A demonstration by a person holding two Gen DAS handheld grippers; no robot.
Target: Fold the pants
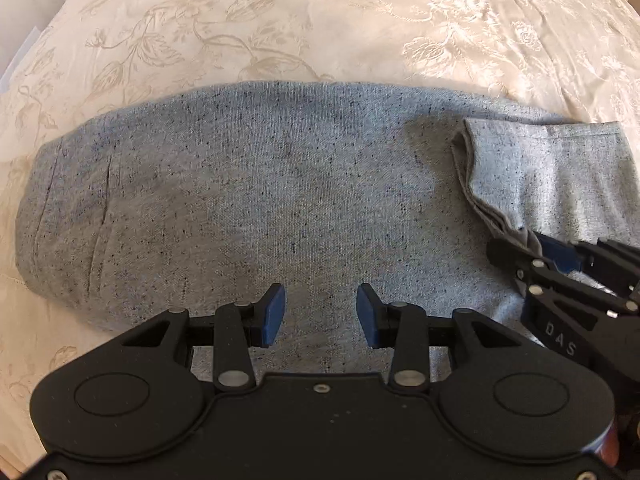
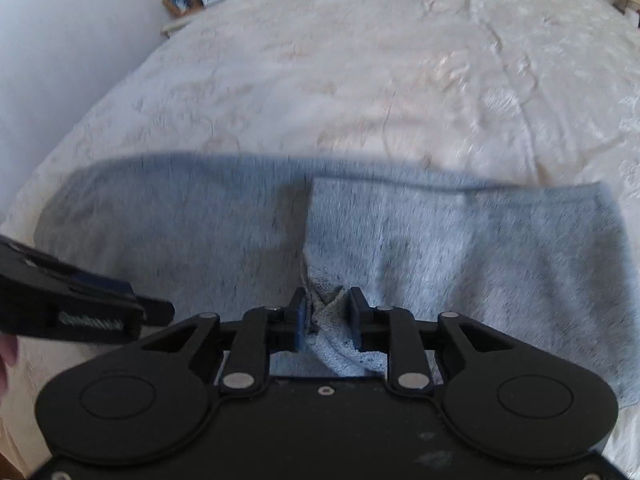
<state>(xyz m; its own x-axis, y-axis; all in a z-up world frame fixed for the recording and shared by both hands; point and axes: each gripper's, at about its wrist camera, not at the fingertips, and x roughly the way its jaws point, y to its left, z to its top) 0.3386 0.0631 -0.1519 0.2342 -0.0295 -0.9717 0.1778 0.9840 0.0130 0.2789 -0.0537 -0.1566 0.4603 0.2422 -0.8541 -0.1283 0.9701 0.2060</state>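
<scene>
We see the bed [image 1: 320, 20] in its cream floral cover carrying the grey pants [image 1: 260, 200], lying flat with one end doubled back over the rest. We judge the knit soft, light and limp, best taken at edges. Our right tool [image 2: 325, 316] has bunched hem between its pads; our left tool [image 1: 321, 316] stands spread, empty.

text: "DAS" | on: black arm of right claw [image 1: 516, 246] | view: left wrist | other text: none legible
</scene>
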